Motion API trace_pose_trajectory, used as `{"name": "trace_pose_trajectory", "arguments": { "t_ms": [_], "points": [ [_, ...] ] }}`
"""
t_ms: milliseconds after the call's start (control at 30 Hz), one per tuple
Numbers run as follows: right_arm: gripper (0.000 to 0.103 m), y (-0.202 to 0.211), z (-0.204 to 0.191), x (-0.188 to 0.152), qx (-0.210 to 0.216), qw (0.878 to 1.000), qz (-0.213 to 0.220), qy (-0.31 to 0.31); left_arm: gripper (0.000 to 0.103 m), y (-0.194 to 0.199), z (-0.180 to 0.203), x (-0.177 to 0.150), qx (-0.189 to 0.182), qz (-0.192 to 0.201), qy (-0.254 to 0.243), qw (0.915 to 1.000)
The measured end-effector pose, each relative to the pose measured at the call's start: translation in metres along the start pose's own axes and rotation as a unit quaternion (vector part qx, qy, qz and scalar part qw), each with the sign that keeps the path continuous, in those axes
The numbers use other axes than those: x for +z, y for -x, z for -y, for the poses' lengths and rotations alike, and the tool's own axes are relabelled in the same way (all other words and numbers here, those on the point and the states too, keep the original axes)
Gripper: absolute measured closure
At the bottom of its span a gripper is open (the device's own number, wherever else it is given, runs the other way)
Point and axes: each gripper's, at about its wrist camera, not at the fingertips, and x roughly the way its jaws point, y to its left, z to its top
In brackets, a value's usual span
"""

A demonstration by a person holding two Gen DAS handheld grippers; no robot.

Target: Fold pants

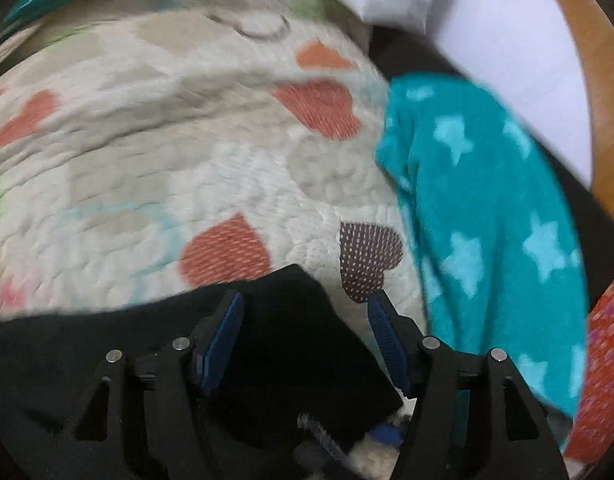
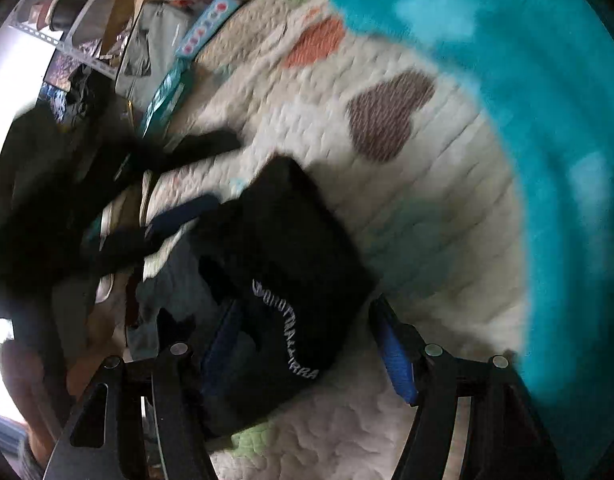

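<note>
The black pants [image 2: 283,264] lie soft and floppy on the bed [image 1: 235,176], folded small, under both open, empty claws, left claw [image 1: 305,316] and right claw [image 2: 303,320]; best pinched at an edge.

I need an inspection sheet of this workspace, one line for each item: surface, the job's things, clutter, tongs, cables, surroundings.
Surface: quilted bedcover with heart patches; the picture is blurred.
Job's things: black pants, folded, lying on the bedcover, white lettering on top.
Clutter: teal star blanket beside the pants; red patterned cloth at the edge.
Tongs: left tongs open above a corner of the pants, pads not pressing; right tongs open, pants between the fingers, not gripped.
Cables: nothing seen.
Surroundings: wooden frame behind the blanket; crowded shelves beyond the bed, contents too blurred to name.
</note>
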Motion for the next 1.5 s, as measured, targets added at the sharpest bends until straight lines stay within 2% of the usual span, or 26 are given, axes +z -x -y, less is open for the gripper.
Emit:
{"name": "trace_pose_trajectory", "arguments": {
  "t_ms": [67,133,167,200,233,300,500,667,767,867,967,1000,1033,1067,1100,1133,1200,1233,1300,1367,1433,1500],
  "points": [
    [0.031,-0.002,-0.003,0.001,0.006,1.0,0.003,0.009,0.039,-0.017,0.015,0.003,0.03,-0.023,-0.049,0.9981],
    [0.047,-0.005,-0.006,0.002,0.013,1.0,-0.008,0.011,0.043,-0.031,0.031,0.0,0.08,-0.043,-0.114,0.9894],
    [0.064,-0.005,-0.006,0.002,0.008,1.0,-0.011,0.012,0.052,-0.032,0.035,-0.001,0.092,-0.042,-0.129,0.9864],
    [0.078,-0.005,-0.006,0.002,0.007,1.0,-0.013,0.01,0.087,-0.031,0.039,-0.003,0.1,-0.043,-0.142,0.9839],
    [0.079,-0.003,-0.006,0.002,0.011,1.0,-0.015,0.007,0.101,-0.03,0.039,-0.004,0.09,-0.05,-0.14,0.9848],
    [0.081,0.003,-0.012,0.003,0.021,1.0,-0.01,0.011,0.103,-0.016,0.039,-0.007,0.062,-0.039,-0.131,0.9887],
    [0.084,0.034,-0.077,-0.008,0.051,0.991,0.013,0.12,0.103,0.071,0.041,-0.031,0.031,0.033,-0.121,0.9916],
    [0.085,0.034,-0.144,-0.024,0.077,0.977,-0.004,0.201,0.103,0.162,-0.003,-0.055,0.011,0.114,-0.062,0.9915],
    [0.085,0.024,-0.185,-0.043,0.076,0.96,-0.019,0.267,0.103,0.209,-0.051,-0.078,0.013,0.164,-0.002,0.9864],
    [0.085,0.006,-0.229,-0.076,0.059,0.932,-0.034,0.356,0.102,0.231,-0.101,-0.1,0.001,0.194,0.053,0.9796],
    [0.085,-0.021,-0.258,-0.122,0.026,0.89,-0.048,0.453,0.096,0.241,-0.15,-0.121,-0.019,0.216,0.12,0.9687],
    [0.085,-0.031,-0.264,-0.138,0.015,0.875,-0.052,0.481,0.091,0.242,-0.166,-0.127,-0.021,0.224,0.141,0.964],
    [0.085,-0.041,-0.268,-0.157,0.001,0.857,-0.055,0.512,0.083,0.242,-0.182,-0.135,-0.02,0.233,0.164,0.9582],
    [0.085,-0.052,-0.27,-0.176,-0.013,0.835,-0.057,0.546,0.08,0.242,-0.2,-0.144,-0.02,0.241,0.189,0.9517],
    [0.085,-0.058,-0.269,-0.19,-0.023,0.819,-0.058,0.571,0.076,0.239,-0.215,-0.152,-0.025,0.246,0.212,0.9453],
    [0.085,-0.069,-0.27,-0.211,-0.038,0.791,-0.059,0.608,0.074,0.236,-0.228,-0.16,-0.034,0.25,0.234,0.939],
    [0.07,-0.08,-0.268,-0.232,-0.052,0.763,-0.057,0.641,0.069,0.227,-0.252,-0.176,-0.052,0.254,0.272,0.9266],
    [0.065,-0.08,-0.266,-0.24,-0.054,0.755,-0.053,0.651,0.067,0.223,-0.261,-0.182,-0.058,0.254,0.286,0.9221],
    [0.04,-0.076,-0.264,-0.252,-0.047,0.743,-0.054,0.665,0.066,0.212,-0.273,-0.192,-0.067,0.247,0.305,0.9173],
    [0.033,-0.067,-0.262,-0.26,-0.042,0.727,-0.052,0.684,0.065,0.208,-0.273,-0.193,-0.073,0.239,0.303,0.9197],
    [0.032,-0.054,-0.256,-0.264,-0.04,0.715,-0.051,0.696,0.058,0.21,-0.262,-0.19,-0.063,0.243,0.278,0.9273],
    [0.032,-0.042,-0.249,-0.262,-0.036,0.712,-0.058,0.699,0.055,0.214,-0.252,-0.191,-0.047,0.251,0.255,0.9326]
  ]
}}
